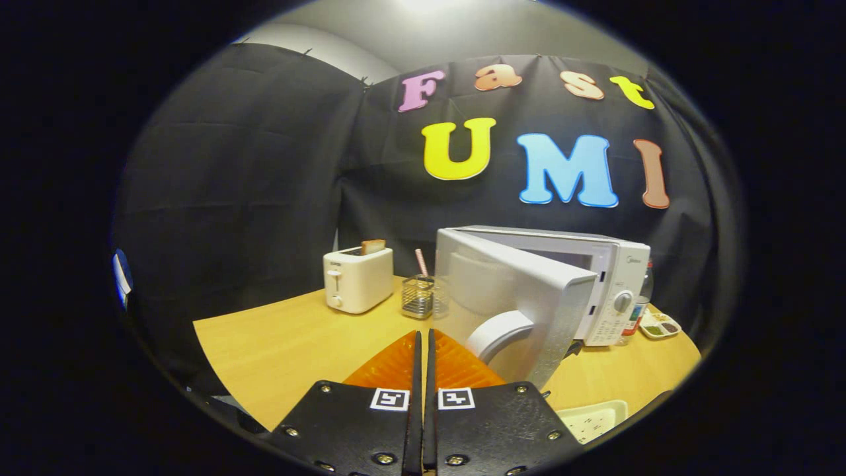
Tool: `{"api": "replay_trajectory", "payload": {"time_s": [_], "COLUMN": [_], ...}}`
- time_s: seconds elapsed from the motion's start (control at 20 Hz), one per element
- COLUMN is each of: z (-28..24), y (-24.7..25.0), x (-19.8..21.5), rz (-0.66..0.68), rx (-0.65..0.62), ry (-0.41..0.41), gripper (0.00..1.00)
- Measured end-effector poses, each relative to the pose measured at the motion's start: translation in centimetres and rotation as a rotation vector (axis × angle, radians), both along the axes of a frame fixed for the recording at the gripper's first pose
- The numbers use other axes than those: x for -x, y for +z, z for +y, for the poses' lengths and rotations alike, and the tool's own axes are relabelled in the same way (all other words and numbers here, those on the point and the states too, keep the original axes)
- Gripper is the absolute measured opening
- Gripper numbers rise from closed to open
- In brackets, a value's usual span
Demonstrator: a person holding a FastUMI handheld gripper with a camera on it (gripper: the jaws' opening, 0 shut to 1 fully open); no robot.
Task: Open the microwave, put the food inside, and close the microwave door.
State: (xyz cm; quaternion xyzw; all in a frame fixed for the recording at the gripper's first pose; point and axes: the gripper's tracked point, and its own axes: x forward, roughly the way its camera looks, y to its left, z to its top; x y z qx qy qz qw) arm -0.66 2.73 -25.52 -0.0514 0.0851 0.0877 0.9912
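Seen from the gripper view: the gripper (423,344) held low over a yellow wooden table (277,344), its two orange fingers (396,363) pressed almost together with only a thin dark slit between them, so narrow, nearly closed, and holding nothing. Just ahead of the fingertips and a bit to the right, the white microwave (595,277), standing on the far right part of the table. Its door (515,297) swung partly open toward the near side, hinged at the left, with the curved white handle (499,334) very near the right finger, just beside its tip but not touching as far as can be told. Behind the door, a pale opening of the cavity visible; what lies inside, impossible to tell. On the right face of the microwave, a control panel with a round knob (622,301). Farther left on the table, a cream toaster (357,279) with a slice of bread (373,246) sticking up from its slot. Between toaster and microwave, a small wire basket (418,297) with a pink stick-like thing (421,262) standing in it. At the far right, beside the microwave, a small tray with food (659,327) in green and brown portions, resting on the table well apart from the fingers. Near the right, close under the gripper body, the corner of a pale flat tray (595,420).
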Motion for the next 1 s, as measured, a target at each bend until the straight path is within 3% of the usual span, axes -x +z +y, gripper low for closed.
{"api": "replay_trajectory", "payload": {"time_s": [0.55,1.0], "z": [-13.8,-19.0], "y": [0.7,0.7], "x": [-8.2,-15.0], "rz": [-0.031,-0.059], "rx": [0.007,0.028], "ry": [-0.3,-0.427], "gripper": [0.02,0.02]}}
